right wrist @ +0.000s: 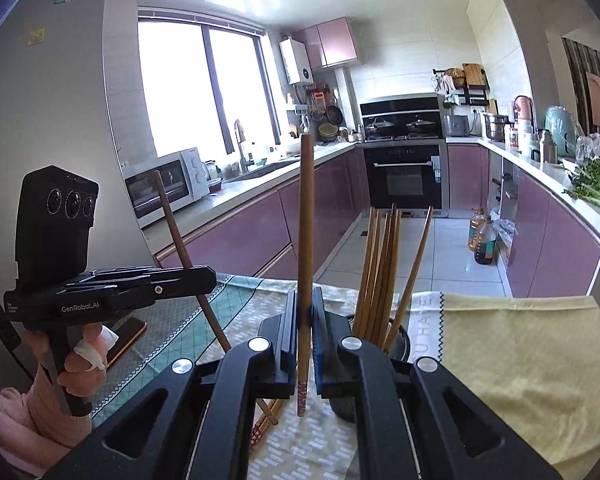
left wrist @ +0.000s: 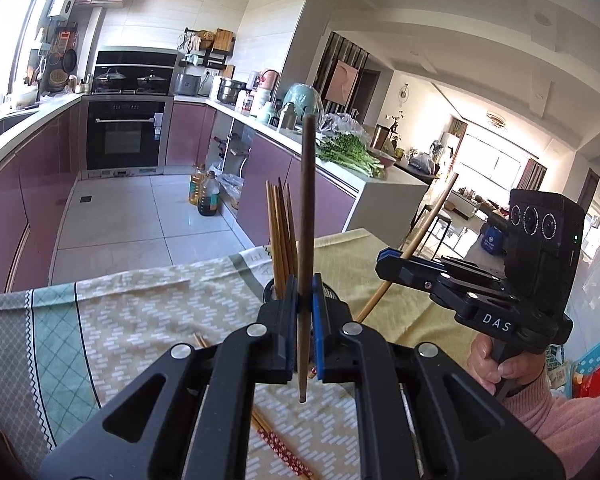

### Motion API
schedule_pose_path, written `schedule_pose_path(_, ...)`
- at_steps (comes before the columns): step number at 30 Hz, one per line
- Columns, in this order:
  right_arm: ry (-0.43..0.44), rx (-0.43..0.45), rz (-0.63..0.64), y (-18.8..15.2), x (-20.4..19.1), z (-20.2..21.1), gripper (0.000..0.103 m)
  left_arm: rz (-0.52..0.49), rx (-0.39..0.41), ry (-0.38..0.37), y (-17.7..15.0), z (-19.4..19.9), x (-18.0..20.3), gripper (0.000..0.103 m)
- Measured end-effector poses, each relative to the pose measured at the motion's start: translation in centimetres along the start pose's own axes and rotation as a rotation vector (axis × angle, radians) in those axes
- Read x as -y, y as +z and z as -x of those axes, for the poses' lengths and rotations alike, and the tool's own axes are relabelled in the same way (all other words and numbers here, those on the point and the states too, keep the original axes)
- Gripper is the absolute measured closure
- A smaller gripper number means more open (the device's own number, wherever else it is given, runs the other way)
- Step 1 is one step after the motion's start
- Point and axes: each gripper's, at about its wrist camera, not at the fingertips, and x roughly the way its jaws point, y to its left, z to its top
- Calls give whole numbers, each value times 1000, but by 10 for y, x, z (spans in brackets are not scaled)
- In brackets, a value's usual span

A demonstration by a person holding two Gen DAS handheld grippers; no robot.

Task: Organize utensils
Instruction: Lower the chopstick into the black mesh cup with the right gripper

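Chopsticks are the business at hand, one in each tool. The left tool (left wrist: 305,304) is clamped on a dark brown chopstick (left wrist: 306,220), which stands nearly upright between the blue pads, its lower tip hanging just above the patterned cloth (left wrist: 140,312) on the bench. The right tool (right wrist: 305,312) is likewise closed on a lighter chopstick (right wrist: 305,220), upright too, with a red-patterned lower end showing below the fingers. From the left wrist view that right tool (left wrist: 392,258) sits off to the right, held by a hand in a pink sleeve (left wrist: 496,364), its chopstick leaning.

Behind and between the tools stands a dark holder (right wrist: 400,340) with a bunch of chopsticks (right wrist: 380,268) upright in it, one leaning away to the right. More loose chopsticks (left wrist: 276,440) lie flat on the cloth beneath the left tool. A plain yellow cloth (right wrist: 520,360) covers the bench to the right of the holder.
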Motion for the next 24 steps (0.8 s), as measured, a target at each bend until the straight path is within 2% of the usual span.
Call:
schedule_pose_path(11,-20,50,16,26,6,6,97,-30,50,2,28,-6,11,96)
schedule_pose_path(24,-60,88,20,39,14,-1,97,-74,105,8,59,-12,27,96)
